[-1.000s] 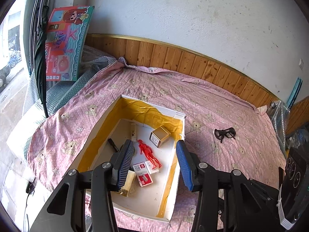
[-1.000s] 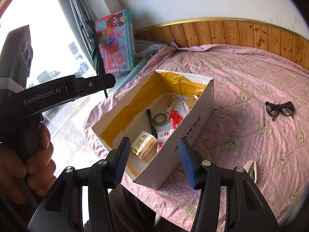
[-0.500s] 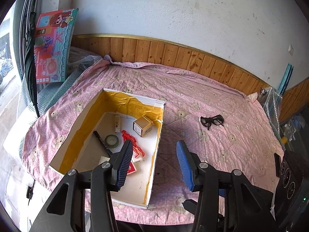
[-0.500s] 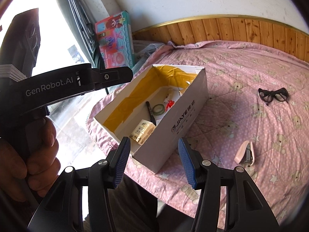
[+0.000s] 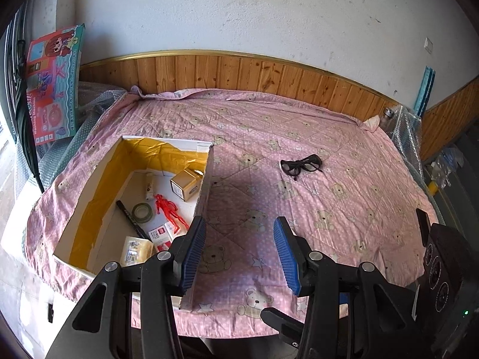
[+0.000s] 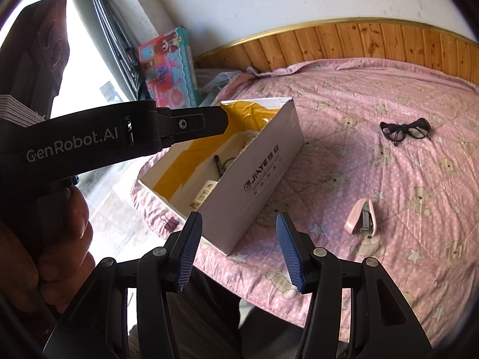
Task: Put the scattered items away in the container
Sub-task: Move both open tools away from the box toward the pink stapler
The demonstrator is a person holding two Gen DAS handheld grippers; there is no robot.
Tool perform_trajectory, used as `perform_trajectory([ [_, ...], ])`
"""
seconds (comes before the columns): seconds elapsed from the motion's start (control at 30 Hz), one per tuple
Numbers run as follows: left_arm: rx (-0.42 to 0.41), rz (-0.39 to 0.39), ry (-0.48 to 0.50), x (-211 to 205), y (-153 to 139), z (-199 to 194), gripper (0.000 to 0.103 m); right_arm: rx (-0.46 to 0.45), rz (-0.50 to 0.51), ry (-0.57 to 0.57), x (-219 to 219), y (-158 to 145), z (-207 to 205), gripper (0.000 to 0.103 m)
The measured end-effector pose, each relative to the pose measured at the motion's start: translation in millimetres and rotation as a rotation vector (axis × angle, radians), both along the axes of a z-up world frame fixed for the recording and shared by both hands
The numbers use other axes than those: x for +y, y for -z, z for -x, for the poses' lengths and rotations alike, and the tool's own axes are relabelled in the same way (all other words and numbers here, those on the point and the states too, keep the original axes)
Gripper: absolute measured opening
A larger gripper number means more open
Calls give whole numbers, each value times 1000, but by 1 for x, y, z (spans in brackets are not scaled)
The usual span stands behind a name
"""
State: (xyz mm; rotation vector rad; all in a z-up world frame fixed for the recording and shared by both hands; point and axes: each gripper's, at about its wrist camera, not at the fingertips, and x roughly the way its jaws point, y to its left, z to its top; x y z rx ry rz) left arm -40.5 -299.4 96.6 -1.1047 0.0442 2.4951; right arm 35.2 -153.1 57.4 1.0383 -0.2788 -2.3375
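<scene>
- Currently both grippers hover above a bed covered by a pink quilt [image 5: 299, 137] printed with bears and stars; neither holds anything.
- Left gripper [image 5: 239, 252]: blue-padded jaws spread wide, empty, poised just past the box's right wall.
- Right gripper [image 6: 239, 249]: jaws also spread wide and empty, over the box's near corner.
- Container: a white cardboard box [image 6: 263, 164] lined in yellow, sitting toward 9 o'clock in the left wrist view. It already holds a red figure [image 5: 169, 209], a roll of tape [image 5: 142, 211], a black marker [image 5: 131, 220], a small tan carton [image 5: 186, 184] and some packets.
- Loose items left on the quilt: black glasses [image 5: 301, 164] at about 1 o'clock from the left gripper, well apart from the box; a pink stapler [image 6: 360, 217] at 2 o'clock from the right gripper, near it; a small binder clip [image 6: 170, 223] at the bed's edge, just beside the box's near end.
- Handling, as a judgement: the stapler looks rigid and fairly light — gripping across its narrow body should be secure. The glasses seem light but fragile and springy; the bridge or a folded temple is probably safest, with gentle closing.
- The soft quilt may bunch under the fingers.
</scene>
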Motion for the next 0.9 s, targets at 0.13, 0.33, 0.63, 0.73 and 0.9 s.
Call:
perform_trajectory([
  [0.13,-18,18,43,22,7,-3,49,-21,8,40,19,10,0,55],
  [0.33,-51,40,98,53,20,-3,49,-64,19,116,52,28,5,55],
  [0.63,-113,39,145,80,40,3,50,-156,22,231,92,64,20,55],
  [0.73,-139,41,151,85,50,7,50,-182,16,243,97,76,29,54],
  [0.9,-188,40,148,86,67,19,50,-201,-8,259,95,90,49,47],
])
